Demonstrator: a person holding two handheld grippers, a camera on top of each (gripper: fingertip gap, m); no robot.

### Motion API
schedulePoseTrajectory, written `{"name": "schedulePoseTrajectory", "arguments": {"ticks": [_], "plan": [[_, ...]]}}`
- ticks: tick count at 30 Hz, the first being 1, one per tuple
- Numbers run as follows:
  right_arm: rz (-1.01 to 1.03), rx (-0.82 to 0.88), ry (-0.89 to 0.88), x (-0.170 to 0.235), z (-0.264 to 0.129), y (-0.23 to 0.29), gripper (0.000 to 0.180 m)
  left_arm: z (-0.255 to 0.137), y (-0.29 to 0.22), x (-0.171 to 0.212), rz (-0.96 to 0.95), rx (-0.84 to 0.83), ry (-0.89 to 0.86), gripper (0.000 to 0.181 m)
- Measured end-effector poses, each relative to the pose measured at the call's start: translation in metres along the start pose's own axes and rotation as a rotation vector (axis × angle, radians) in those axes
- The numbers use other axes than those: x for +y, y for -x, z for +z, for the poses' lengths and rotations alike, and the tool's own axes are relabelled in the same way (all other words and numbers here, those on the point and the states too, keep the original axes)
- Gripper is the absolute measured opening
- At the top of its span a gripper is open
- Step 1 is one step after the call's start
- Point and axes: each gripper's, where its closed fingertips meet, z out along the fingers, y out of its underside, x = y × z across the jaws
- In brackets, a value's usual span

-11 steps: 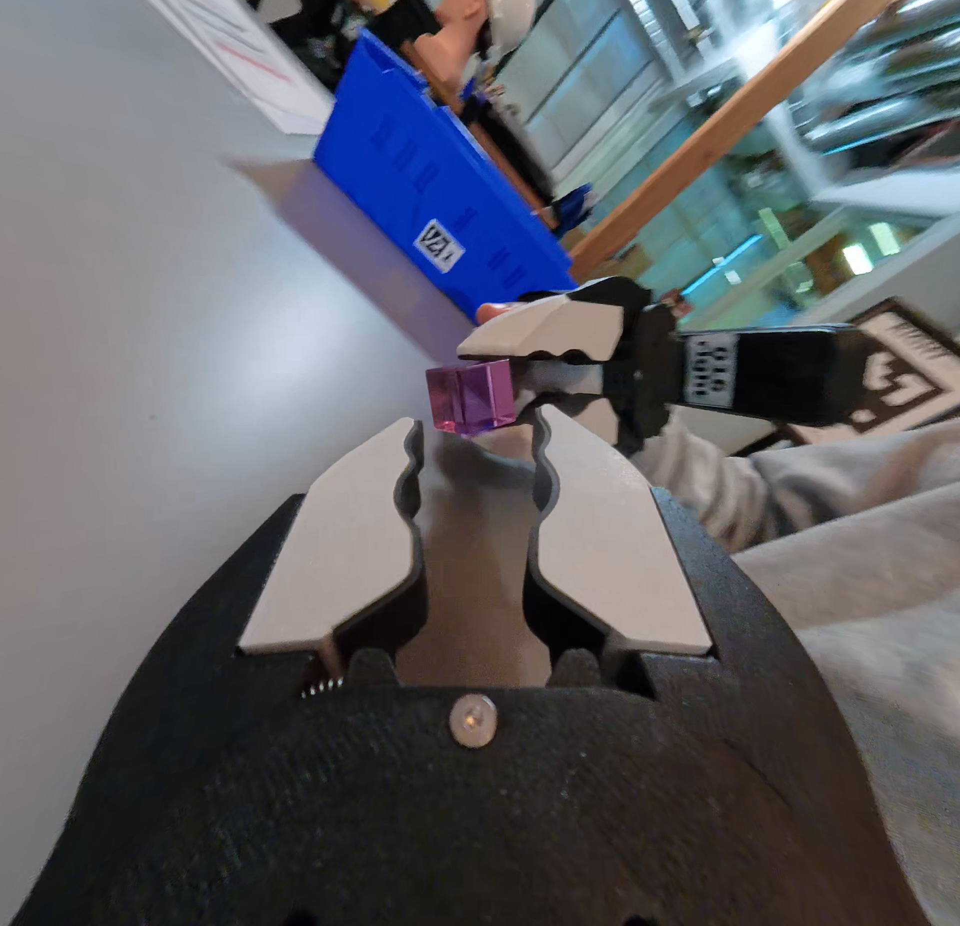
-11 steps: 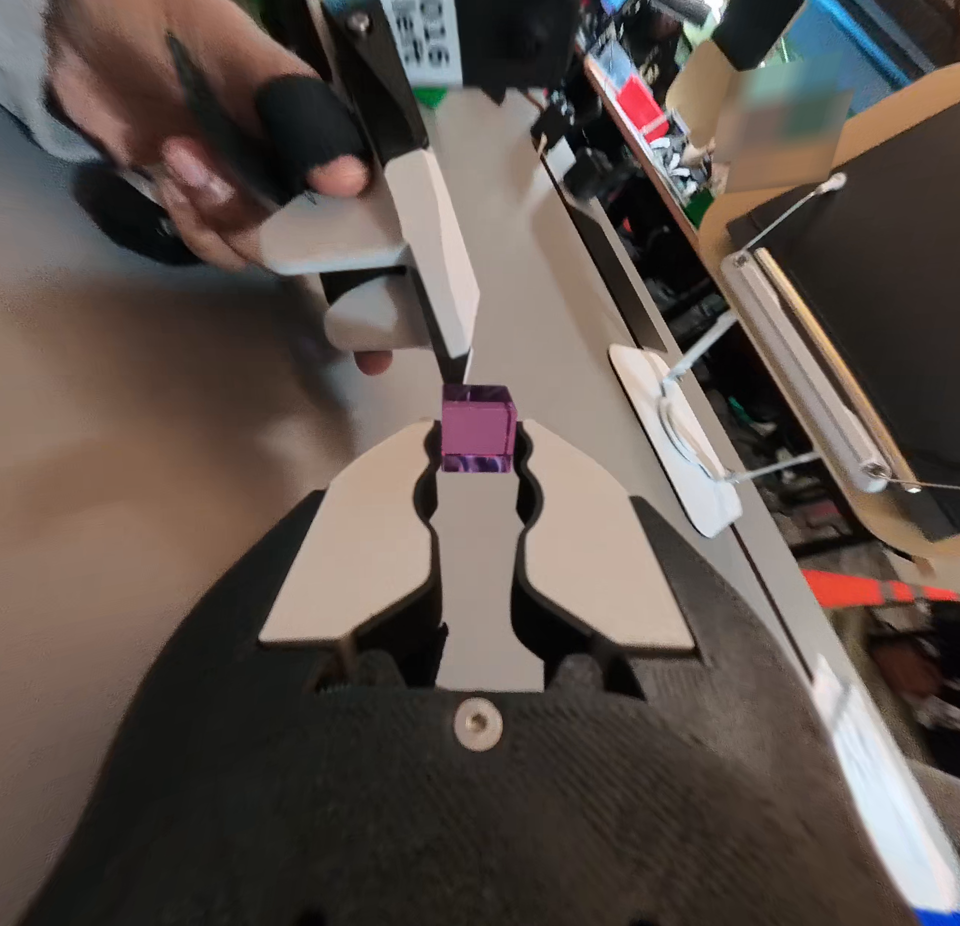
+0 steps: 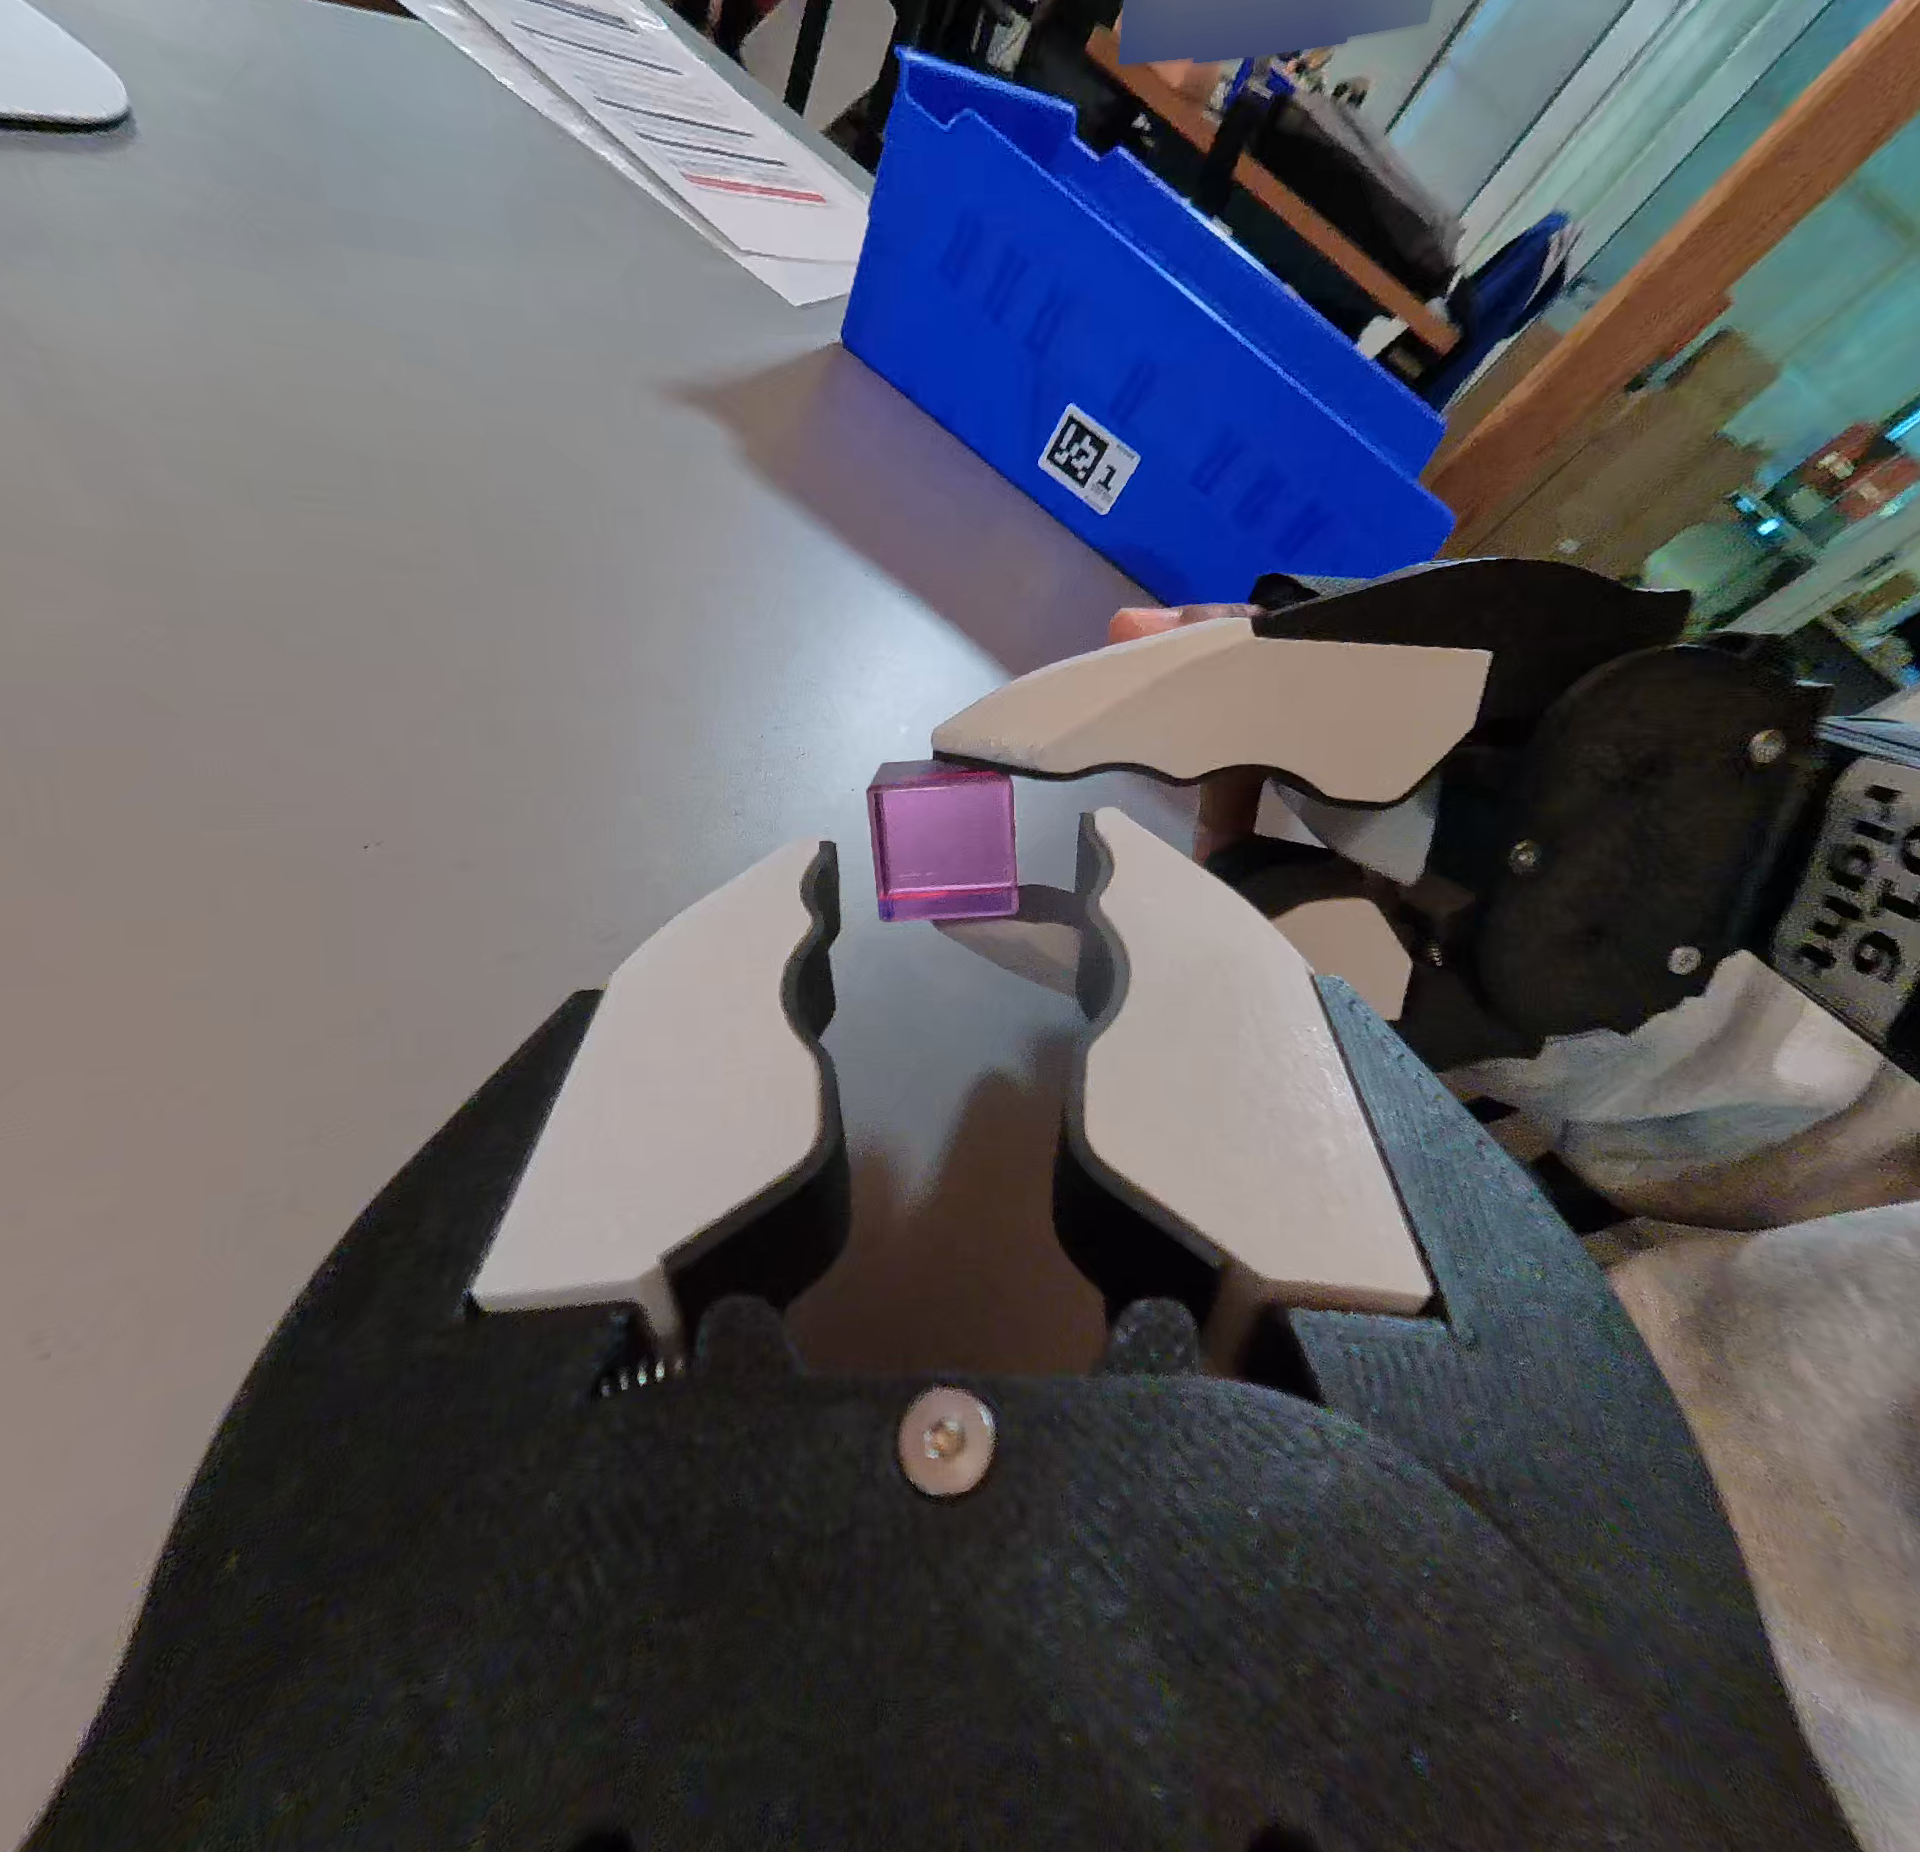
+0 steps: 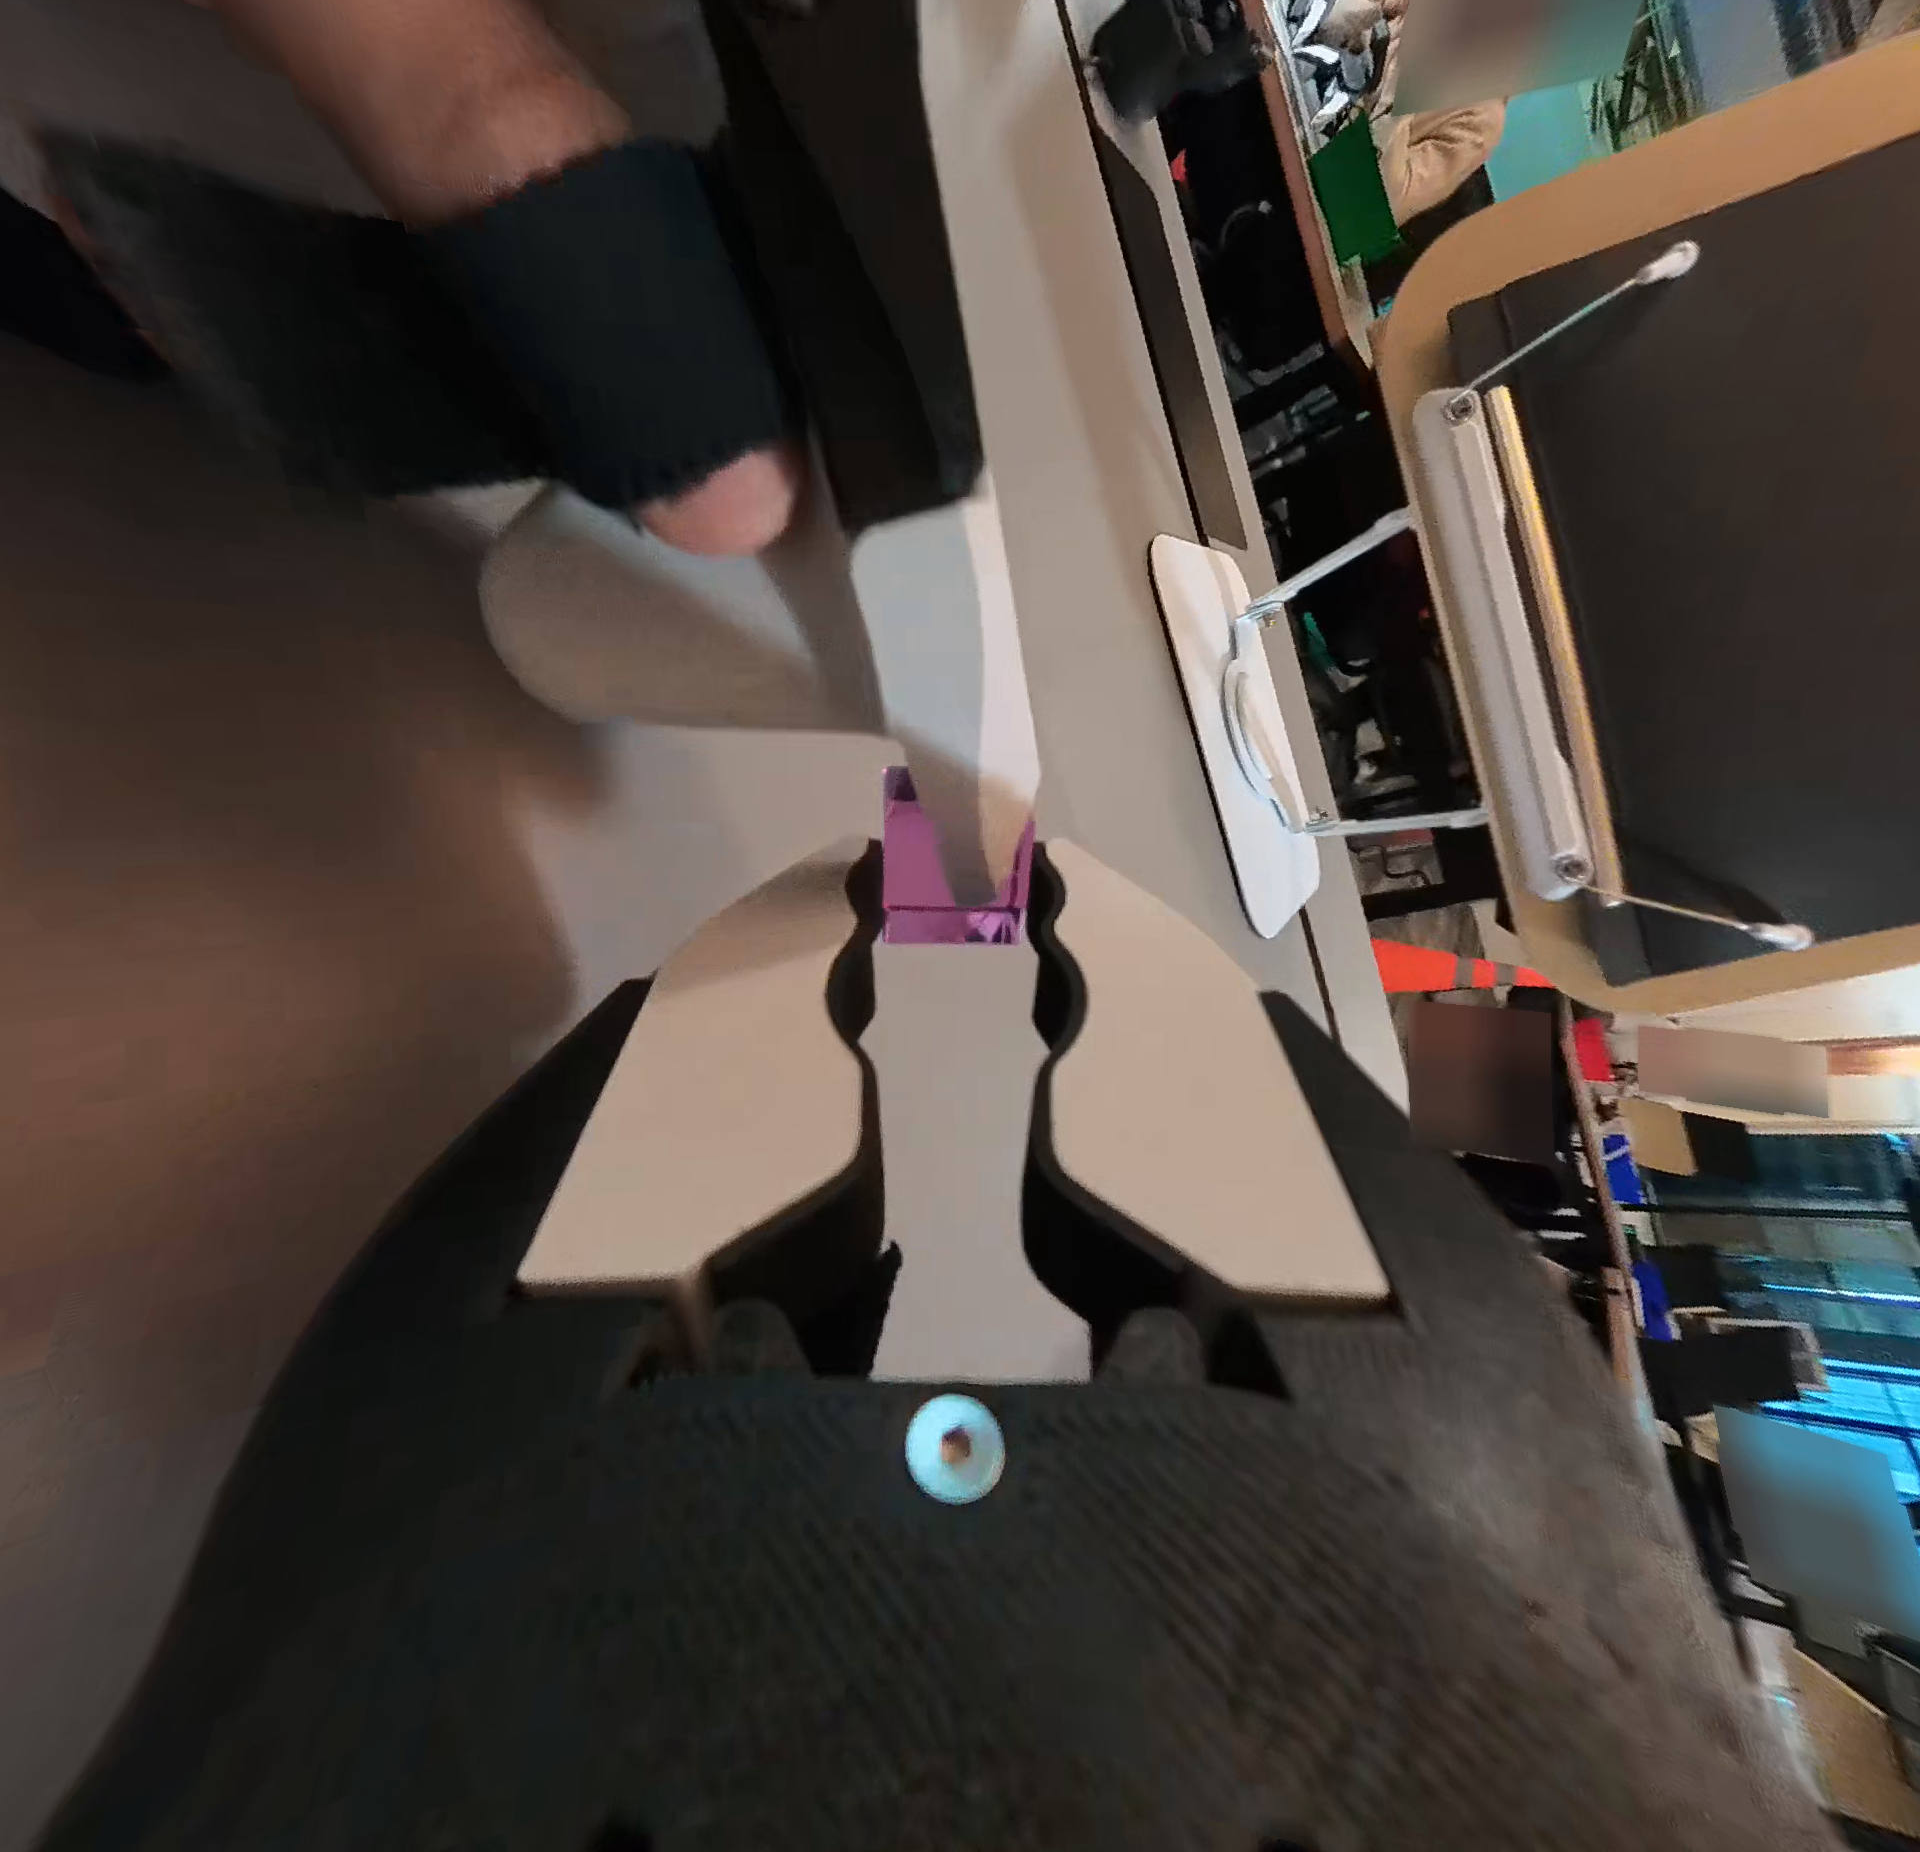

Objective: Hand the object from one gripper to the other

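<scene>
While handover is midway: purple cube (image 3: 943, 846) pinched at right gripper (image 4: 956, 893) tips, above grey table (image 3: 364, 555).
Left gripper (image 3: 956, 867): spread wide, cube between its tips, not clamped.
Done: cube presented.
Left: left closes, right releases.

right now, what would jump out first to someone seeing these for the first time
The purple cube draws the eye: small, translucent, pinched at the tips of the right gripper above the grey table. The left gripper is open, its fingers flanking the cube. Behind stands a blue bin.
</scene>
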Motion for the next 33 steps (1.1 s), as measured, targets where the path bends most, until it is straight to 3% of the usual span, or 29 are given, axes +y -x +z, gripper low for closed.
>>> {"name": "schedulePoseTrajectory", "arguments": {"ticks": [1,6,10,14,22,28,30,33], "plan": [[-0.014,0.006,0.004,-0.002,0.0,0.001,0.027,0.001,0.0,0.001,0.014,-0.015,0.005,0.044],[-0.056,0.02,0.018,-0.005,0.0,0.004,0.027,0.001,0.001,0.003,0.025,-0.035,0.023,0.028],[-0.044,0.026,-0.005,-0.007,-0.001,0.002,0.028,-0.001,0.001,0.002,0.016,-0.016,0.021,0.028],[0.047,0.018,-0.078,-0.009,-0.002,-0.003,0.043,-0.005,0.006,-0.001,-0.053,0.012,-0.01,0.028],[0.664,-0.174,-0.357,-0.005,-0.012,-0.031,0.073,-0.023,0.007,-0.025,-0.188,0.189,-0.172,0.028],[1.315,-0.553,-0.591,-0.015,-0.026,-0.043,0.068,-0.033,-0.006,-0.039,-0.199,0.31,-0.264,0.028],[1.425,-0.639,-0.646,-0.019,-0.031,-0.046,0.063,-0.033,-0.01,-0.04,-0.196,0.33,-0.269,0.028],[1.435,-0.693,-0.645,-0.023,-0.034,-0.042,0.053,-0.032,-0.016,-0.039,-0.18,0.355,-0.267,0.028]]}}
